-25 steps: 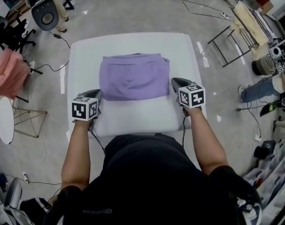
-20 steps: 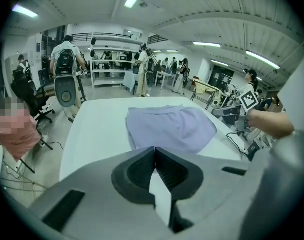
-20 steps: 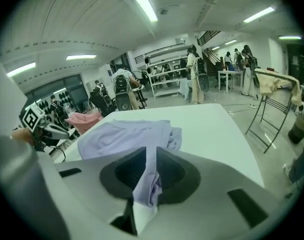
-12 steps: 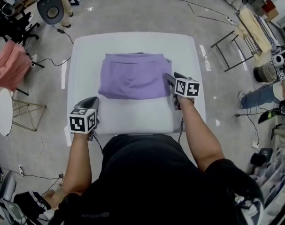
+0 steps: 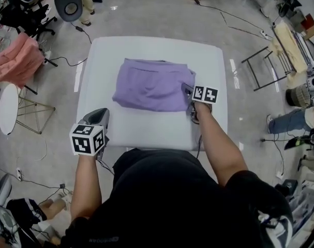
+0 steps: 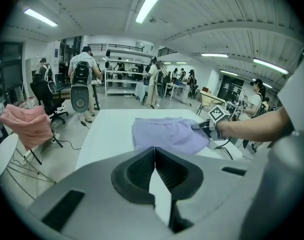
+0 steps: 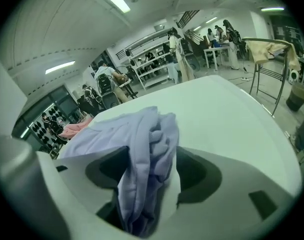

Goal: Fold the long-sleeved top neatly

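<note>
Right hand-held gripper (image 5: 187, 91) dropped to purple top (image 5: 149, 84) edge, jaws just spread around it; left hand-held gripper (image 5: 100, 113) pulled back, pressed together.

No word or number can be read for certain. A short line of pale print (image 5: 103, 239) runs across the person's black shirt (image 5: 162, 190) near the bottom edge of the head view, upside down. It may be a brand name, but the letters are too small to make out. The left marker cube (image 5: 87, 138) and the right marker cube (image 5: 205, 94) carry only black-and-white square code patterns, with no letters or digits on them.
</note>
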Demonstrator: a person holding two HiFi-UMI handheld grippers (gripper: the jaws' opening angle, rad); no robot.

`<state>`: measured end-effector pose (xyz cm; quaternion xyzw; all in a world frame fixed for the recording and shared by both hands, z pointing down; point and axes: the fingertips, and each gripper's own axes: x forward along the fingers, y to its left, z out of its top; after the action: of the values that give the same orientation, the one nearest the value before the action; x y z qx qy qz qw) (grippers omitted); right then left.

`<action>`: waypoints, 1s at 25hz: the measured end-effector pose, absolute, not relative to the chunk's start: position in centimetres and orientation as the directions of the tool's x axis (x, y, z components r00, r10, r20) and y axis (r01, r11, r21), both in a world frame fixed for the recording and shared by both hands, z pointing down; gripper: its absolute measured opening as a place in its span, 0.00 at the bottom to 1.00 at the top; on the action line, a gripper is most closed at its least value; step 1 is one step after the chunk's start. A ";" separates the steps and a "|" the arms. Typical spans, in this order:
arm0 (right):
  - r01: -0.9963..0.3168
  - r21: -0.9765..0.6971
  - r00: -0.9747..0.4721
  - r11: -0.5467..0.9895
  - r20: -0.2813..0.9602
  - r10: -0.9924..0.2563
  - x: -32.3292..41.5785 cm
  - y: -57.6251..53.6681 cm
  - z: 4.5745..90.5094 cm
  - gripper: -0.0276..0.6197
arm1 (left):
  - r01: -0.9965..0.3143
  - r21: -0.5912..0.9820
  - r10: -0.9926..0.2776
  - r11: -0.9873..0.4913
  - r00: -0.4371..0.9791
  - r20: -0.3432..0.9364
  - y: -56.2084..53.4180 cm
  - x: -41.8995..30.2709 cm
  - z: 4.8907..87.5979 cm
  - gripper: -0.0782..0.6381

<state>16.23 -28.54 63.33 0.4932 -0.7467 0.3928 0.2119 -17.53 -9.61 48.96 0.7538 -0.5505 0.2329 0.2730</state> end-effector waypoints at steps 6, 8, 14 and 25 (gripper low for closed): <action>-0.931 -0.247 -0.358 0.268 0.758 -0.545 15.8 -28.5 64.3 0.38 | -0.965 0.174 -0.662 -0.199 0.263 0.702 -8.8 -17.9 51.9 0.12; -0.924 -0.254 -0.375 0.287 0.755 -0.538 15.7 -28.5 64.5 0.30 | -0.963 0.177 -0.649 -0.205 0.269 0.711 -8.5 -17.5 52.6 0.12; -0.871 -0.403 -0.491 0.279 0.712 -0.502 15.3 -28.9 64.4 0.14 | -0.959 0.178 -0.631 -0.219 0.278 0.724 -9.0 -17.9 53.8 0.12; -0.934 -0.179 -0.335 0.309 0.737 -0.587 24.1 -28.4 56.5 0.12 | -0.935 0.203 -0.589 -0.292 0.343 0.731 -10.4 -17.6 55.4 0.12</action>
<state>24.08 -28.41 56.53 0.5019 -0.7575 0.3060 0.2840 -17.63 -10.36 55.38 0.7560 -0.5038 0.2729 0.3163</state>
